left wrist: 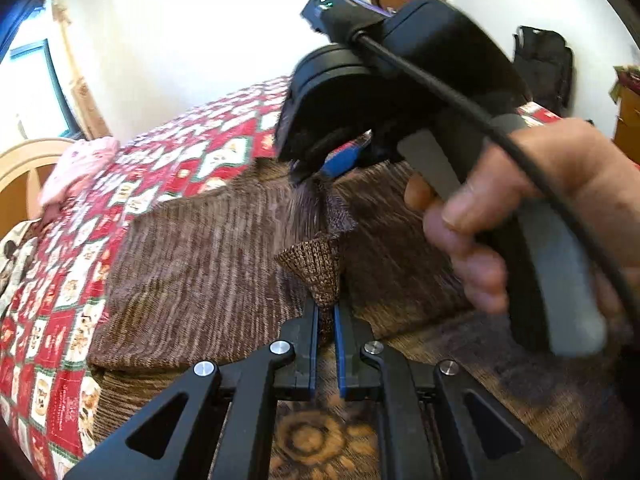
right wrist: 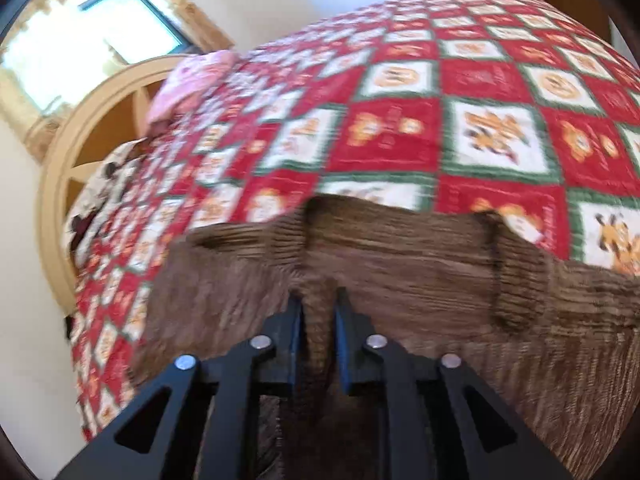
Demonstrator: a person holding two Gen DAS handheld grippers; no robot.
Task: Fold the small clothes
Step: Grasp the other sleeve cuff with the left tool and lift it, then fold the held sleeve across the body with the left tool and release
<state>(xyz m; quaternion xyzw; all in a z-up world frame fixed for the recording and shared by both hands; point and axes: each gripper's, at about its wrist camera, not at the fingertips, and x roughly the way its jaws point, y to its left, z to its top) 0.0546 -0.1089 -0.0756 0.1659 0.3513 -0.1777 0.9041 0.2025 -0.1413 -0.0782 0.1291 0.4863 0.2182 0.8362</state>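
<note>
Your right tool (right wrist: 318, 312) has a ridge of the brown knit garment (right wrist: 400, 280) gathered between its blue-padded fingers (right wrist: 297, 328), and the pads press on the fold. The garment lies spread across the near part of the bed, over the red, white and green patchwork quilt (right wrist: 460, 92). A ribbed band runs along the garment's far edge. Toward the bed's far left corner you can see a pink cloth (right wrist: 192, 84) lying on the quilt. Past the left edge stands a pale wooden chair back (right wrist: 60, 184), with a bright window (right wrist: 100, 24) beyond. The picture is blurred.
</note>
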